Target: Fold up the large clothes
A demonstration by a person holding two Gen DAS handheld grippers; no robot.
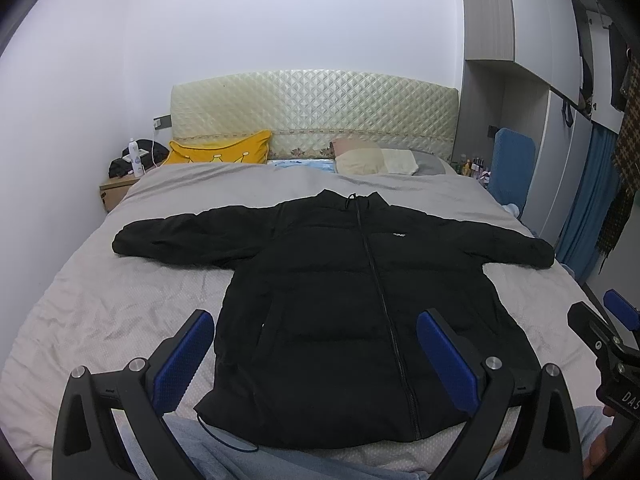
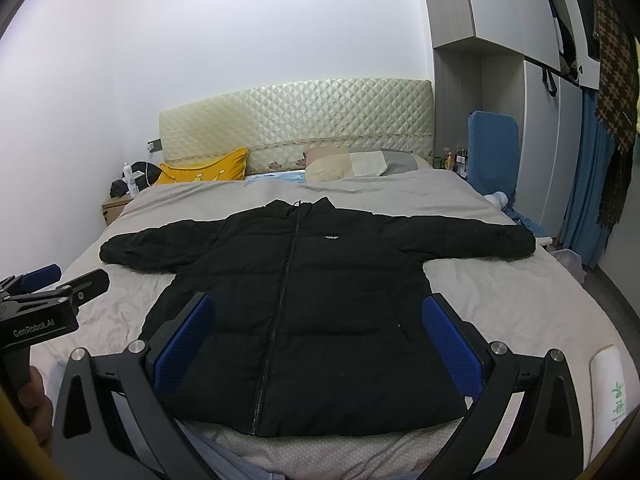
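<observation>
Nightstand [image 1: 114, 190]: a low wooden one in the left corner, beside the bed, carrying a white bottle [image 1: 135, 158] and a dark bundle.
Yellow pillow [image 1: 220, 148]: leaning against the quilted headboard [image 1: 316, 116] on the left, with pale pillows [image 1: 374, 160] lying further right.
Left claw [image 1: 318, 356]: hanging above the near edge of the bed, its blue-padded fingers [image 1: 182, 356] spread wide, nothing between them, not touching the cloth as far as I can see.
Black jacket [image 1: 340, 292]: a puffy zip-up one lying flat on the grey bedspread [image 1: 100, 304], front up, zipper closed, collar toward the headboard, hem toward the near edge, both sleeves stretched out sideways.
Logo [image 1: 399, 235]: a small white mark on the chest, right of the zipper.
Right claw [image 2: 320, 344]: also held over the hem end of the jacket, blue pads [image 2: 452, 344] wide apart, holding nothing.
Hand [image 2: 34, 396]: only some fingers show, at the left edge of the right wrist view, under the left tool's handle.
Blue chair [image 2: 494, 148]: standing beside the bed on the right, near small bottles.
Wardrobe [image 2: 500, 8]: far right, with a checked brown garment [image 2: 616, 60] hanging.
</observation>
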